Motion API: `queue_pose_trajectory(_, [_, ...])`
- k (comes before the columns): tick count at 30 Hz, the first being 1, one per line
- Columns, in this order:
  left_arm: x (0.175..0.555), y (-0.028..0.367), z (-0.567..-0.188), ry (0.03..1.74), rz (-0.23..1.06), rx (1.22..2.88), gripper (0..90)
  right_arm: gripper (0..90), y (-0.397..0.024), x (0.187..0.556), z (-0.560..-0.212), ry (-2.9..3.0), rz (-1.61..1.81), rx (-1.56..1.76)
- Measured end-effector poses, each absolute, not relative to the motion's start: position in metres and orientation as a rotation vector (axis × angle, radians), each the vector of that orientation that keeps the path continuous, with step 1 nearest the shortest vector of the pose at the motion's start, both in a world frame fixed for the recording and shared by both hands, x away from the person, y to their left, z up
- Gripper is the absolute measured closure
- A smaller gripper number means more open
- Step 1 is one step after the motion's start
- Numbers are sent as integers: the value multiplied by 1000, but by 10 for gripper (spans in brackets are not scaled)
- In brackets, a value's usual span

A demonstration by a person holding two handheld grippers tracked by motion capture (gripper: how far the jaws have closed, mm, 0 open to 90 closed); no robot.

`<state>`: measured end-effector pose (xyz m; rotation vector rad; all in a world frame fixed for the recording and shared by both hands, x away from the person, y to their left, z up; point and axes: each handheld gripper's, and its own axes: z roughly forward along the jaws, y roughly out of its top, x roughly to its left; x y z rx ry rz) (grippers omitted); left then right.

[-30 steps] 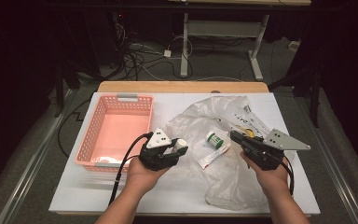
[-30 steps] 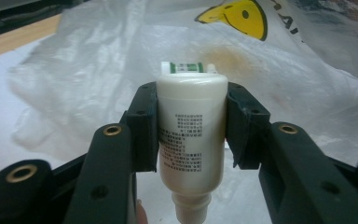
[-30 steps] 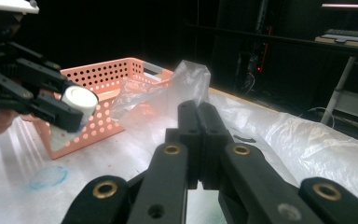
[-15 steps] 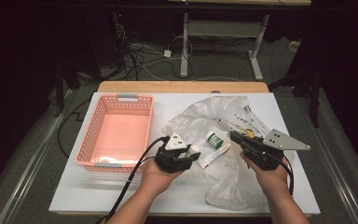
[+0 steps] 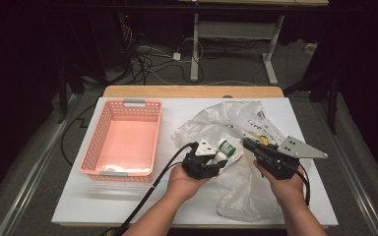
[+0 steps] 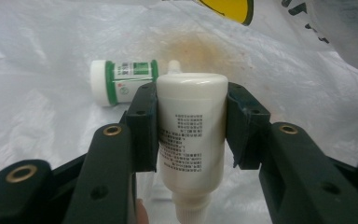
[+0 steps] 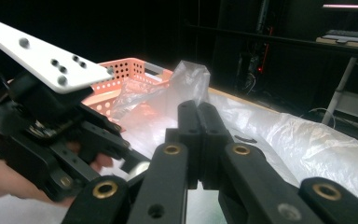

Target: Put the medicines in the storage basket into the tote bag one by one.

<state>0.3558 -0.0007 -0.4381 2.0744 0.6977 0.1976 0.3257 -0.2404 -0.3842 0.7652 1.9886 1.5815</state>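
The white tabletop [image 5: 103, 206] carries a pink basket [image 5: 123, 137] at the left and a crumpled clear bag [image 5: 246, 187] at the right. On the bag lies a green-banded jar [image 6: 121, 79]. Just in front of it, the left claw [image 5: 215, 158] grips a white bottle [image 6: 191, 135] across its middle, cap end toward the camera. The right claw [image 7: 198, 135] hovers over the bag, jaws pressed together on nothing. The bottle looks light, stiff and smooth, so likely slippery; the mid-body hold seems sound. The bag is limp and would slide.
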Motion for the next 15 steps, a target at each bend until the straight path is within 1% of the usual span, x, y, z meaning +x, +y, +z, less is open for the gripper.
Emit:
queue_pose_trajectory(8, [367, -30, -447, 674, 185, 2099, 578, 900, -242, 325, -383, 1982, 1585, 770])
queue_pose_trajectory(15, [374, -47, -453, 670, 160, 2095, 576, 900, -244, 325, -383, 1976, 1587, 770])
